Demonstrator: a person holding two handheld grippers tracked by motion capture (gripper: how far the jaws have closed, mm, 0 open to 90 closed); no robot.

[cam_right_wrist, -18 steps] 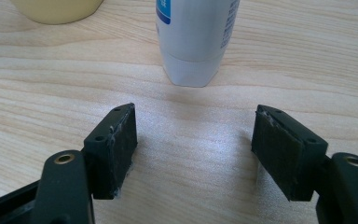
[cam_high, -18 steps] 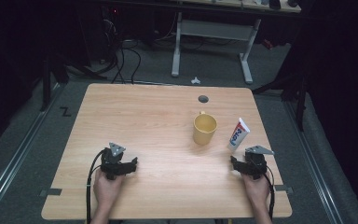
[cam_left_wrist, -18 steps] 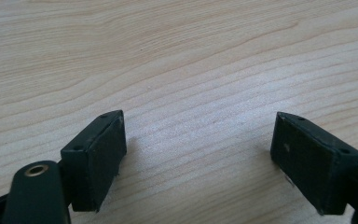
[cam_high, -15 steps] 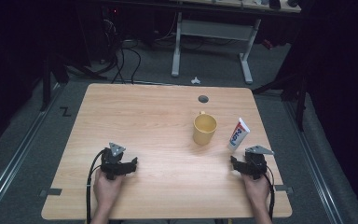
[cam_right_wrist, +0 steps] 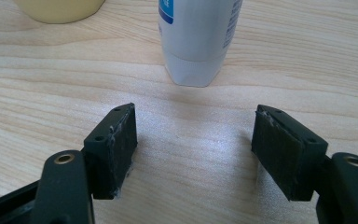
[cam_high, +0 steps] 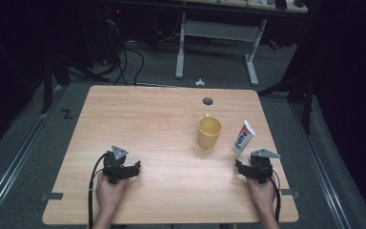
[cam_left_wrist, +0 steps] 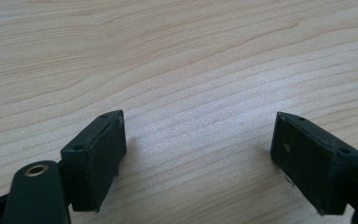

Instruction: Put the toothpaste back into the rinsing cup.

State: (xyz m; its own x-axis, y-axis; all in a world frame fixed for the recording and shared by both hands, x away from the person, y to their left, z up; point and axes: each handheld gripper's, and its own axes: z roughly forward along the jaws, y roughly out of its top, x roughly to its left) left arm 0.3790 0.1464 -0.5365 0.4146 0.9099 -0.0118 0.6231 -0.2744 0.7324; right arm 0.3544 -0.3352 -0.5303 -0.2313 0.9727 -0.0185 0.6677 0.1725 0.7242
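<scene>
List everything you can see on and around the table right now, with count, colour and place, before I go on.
light wooden table: one, pale wood, centre of the high view
yellow ceramic mug: one, yellow, upright on the table's right half
white toothpaste tube with blue and red print: one, white, beside the mug toward the right edge, cap end toward the right claw
round dark grommet hole: one, dark grey, near the table's far edge
white-legged desk frame: one, white, on the floor beyond the table
black cables: several, black, on the floor at far left
left claw: one, black, near left of the table, jaws apart over bare wood
right claw: one, black, near right, jaws apart, facing the tube
</scene>
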